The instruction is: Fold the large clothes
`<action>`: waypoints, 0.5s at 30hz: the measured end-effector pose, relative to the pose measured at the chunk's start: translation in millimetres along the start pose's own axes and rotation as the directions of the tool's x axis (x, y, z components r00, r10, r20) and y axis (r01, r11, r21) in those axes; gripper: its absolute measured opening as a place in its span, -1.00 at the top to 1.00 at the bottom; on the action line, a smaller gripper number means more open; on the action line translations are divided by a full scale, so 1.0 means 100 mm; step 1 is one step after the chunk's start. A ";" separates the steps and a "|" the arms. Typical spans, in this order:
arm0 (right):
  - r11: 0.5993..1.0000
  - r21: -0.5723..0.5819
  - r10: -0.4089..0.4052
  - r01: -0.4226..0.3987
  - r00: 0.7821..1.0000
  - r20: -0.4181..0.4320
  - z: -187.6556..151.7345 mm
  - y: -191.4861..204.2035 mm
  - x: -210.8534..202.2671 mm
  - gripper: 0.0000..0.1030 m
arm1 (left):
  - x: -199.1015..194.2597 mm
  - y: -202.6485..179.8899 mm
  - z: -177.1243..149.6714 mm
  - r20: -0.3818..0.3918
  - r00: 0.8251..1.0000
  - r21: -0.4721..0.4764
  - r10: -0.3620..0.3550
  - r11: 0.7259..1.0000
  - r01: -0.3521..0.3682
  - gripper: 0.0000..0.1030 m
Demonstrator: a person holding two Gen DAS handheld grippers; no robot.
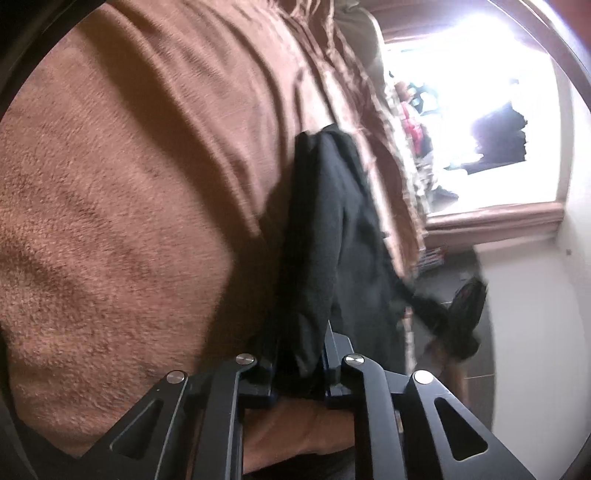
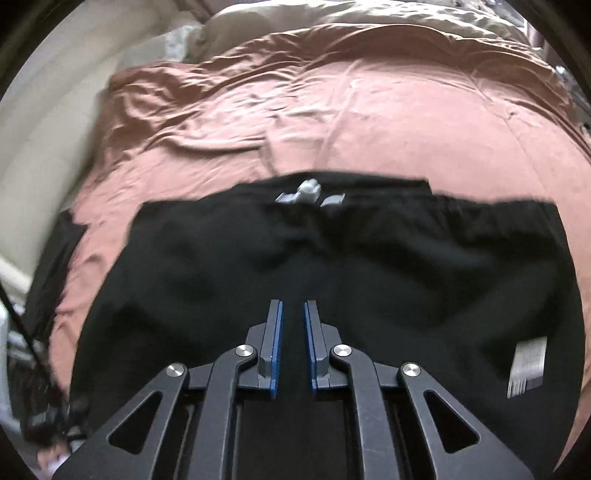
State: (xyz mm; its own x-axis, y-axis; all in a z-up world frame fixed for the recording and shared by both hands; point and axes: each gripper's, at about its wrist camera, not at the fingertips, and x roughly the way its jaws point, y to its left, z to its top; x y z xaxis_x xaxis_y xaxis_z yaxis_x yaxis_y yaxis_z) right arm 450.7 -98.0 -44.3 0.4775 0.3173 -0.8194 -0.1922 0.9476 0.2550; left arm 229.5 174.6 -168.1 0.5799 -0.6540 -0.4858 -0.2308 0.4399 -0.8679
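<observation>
A large black garment lies spread on a bed with a brown cover. A grey logo shows near its far edge and a white tag at its right. My right gripper hovers over the middle of the garment, its blue-padded fingers a little apart and holding nothing. In the left wrist view my left gripper is shut on a hanging fold of the black garment, beside the brown cover. The fingertips are hidden by the cloth.
A pale pillow and beige bedding lie at the head of the bed. A pale wall runs along the bed's left side. In the left wrist view a bright window and white wall lie beyond the bed.
</observation>
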 end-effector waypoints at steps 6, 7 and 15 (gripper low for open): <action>0.997 -0.032 0.075 -0.074 0.997 0.022 -0.67 0.09 -0.32 0.84 | -0.09 -0.33 0.01 0.025 0.993 0.085 -0.115 0.990 0.113 0.72; 0.996 -0.037 0.086 -0.086 0.996 0.025 -0.79 0.11 -0.34 0.84 | -0.09 -0.39 0.01 0.026 0.990 0.093 -0.136 0.987 0.133 0.72; 0.992 -0.024 0.127 -0.127 0.992 0.021 -1.41 0.16 -0.39 0.83 | -0.05 -0.85 0.03 0.017 0.984 0.188 -0.179 0.967 0.173 0.73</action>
State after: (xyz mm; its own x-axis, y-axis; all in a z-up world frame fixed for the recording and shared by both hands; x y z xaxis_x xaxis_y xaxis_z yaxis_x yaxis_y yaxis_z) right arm 308.5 -100.5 -80.6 0.4671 0.4360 -0.7693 -0.2719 0.8987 0.3442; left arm 248.5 142.2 -91.7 0.6248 -0.7118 -0.3210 0.0238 0.4283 -0.9033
